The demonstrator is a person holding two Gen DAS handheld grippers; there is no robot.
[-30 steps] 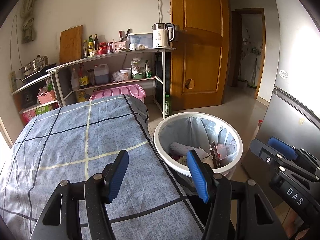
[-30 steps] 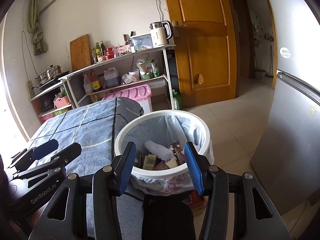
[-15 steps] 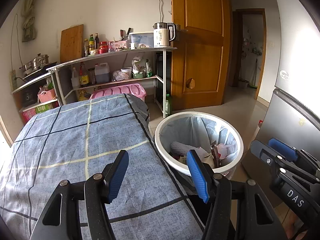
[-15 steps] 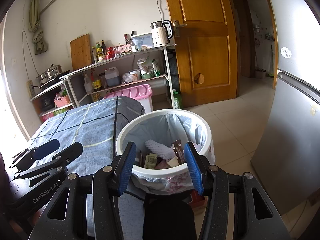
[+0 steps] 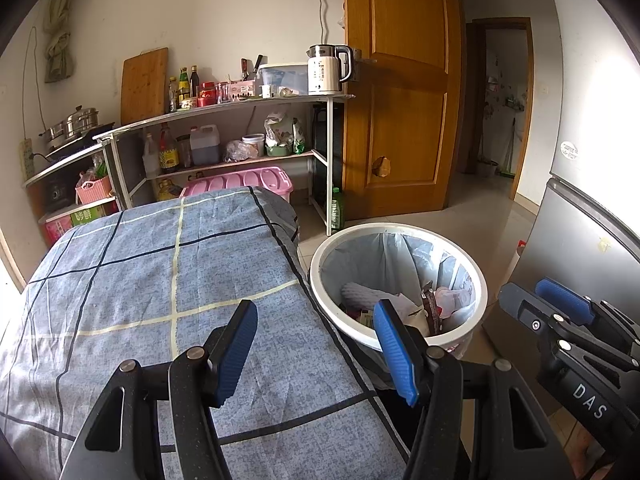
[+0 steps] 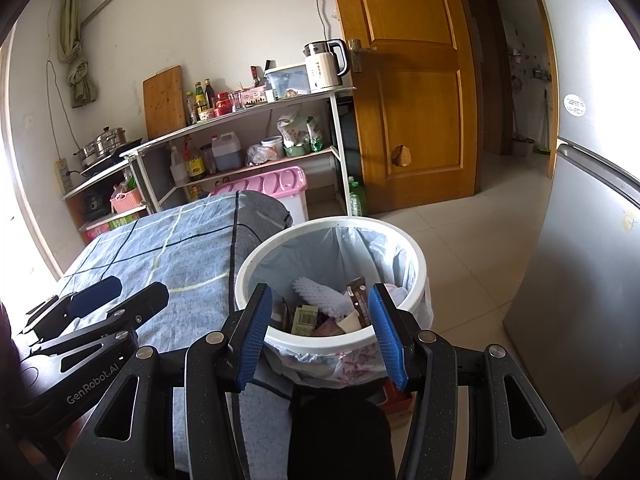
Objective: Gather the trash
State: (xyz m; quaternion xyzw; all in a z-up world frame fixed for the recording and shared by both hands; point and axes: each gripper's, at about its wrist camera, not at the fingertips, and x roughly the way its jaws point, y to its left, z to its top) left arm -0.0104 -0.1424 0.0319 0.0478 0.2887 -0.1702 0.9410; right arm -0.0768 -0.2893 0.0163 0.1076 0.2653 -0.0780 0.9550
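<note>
A white trash bin [image 5: 400, 340] [image 6: 256, 258] lined with a pale bag stands on the floor beside the table. Inside lie a white foam sleeve [image 6: 320, 294], a brown wrapper [image 6: 358, 302], a barcoded carton [image 6: 304, 318] and other scraps. My left gripper [image 5: 316, 344] hovers open over the table's near right edge, nothing between its blue pads. My right gripper [image 6: 320, 332] hangs open just in front of the bin's near rim, empty. Each gripper shows in the other's view: the right gripper [image 5: 560, 316] at the right edge, the left gripper [image 6: 116, 296] at the left.
The table wears a blue checked cloth [image 5: 160, 280]. Behind it stand metal shelves [image 5: 240, 128] with bottles, a kettle [image 5: 328, 70] and a pink crate [image 5: 244, 182]. A wooden door [image 5: 400, 120] is beyond the bin, a grey fridge [image 6: 592, 280] to the right. Tiled floor [image 6: 460, 248] lies between.
</note>
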